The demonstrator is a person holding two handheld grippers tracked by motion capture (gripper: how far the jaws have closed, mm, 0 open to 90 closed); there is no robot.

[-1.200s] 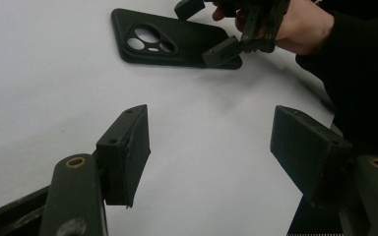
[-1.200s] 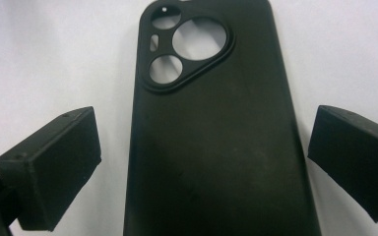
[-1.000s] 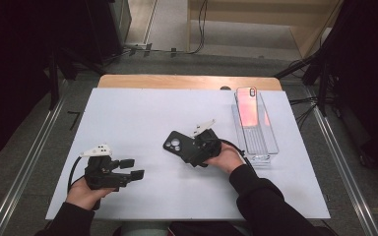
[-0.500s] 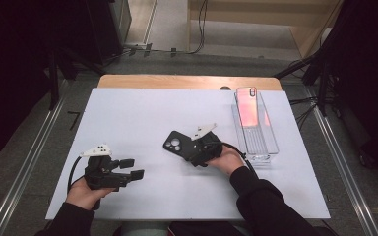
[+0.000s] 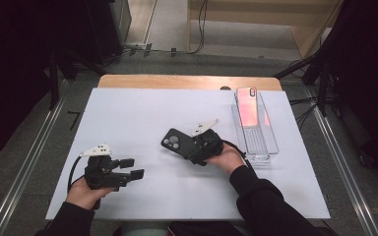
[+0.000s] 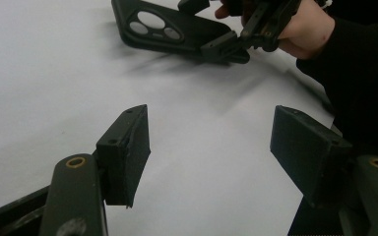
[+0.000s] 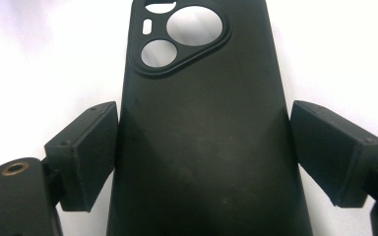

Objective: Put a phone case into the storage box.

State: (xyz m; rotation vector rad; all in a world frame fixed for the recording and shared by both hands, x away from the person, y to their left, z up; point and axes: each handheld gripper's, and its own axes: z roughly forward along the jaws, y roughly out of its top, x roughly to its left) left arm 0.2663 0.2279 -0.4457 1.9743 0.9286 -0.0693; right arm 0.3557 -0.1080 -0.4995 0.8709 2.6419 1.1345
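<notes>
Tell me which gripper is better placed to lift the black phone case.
Right. The right gripper already has its fingers on either side of the black phone case; they have just been closing on it. The left gripper sits apart on the white table, fingers open on nothing.

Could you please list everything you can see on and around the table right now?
Phone case: one, black, mid-table between the right gripper's pads.
Phone: one, pink, lying in the tray.
Tray: one, clear, table's right side.
Table: one, white top, wooden far edge.
Cables: several, black, on the floor beyond.
Left gripper: one, black, open, near left.
Right gripper: one, black, closing on the case's sides.
</notes>
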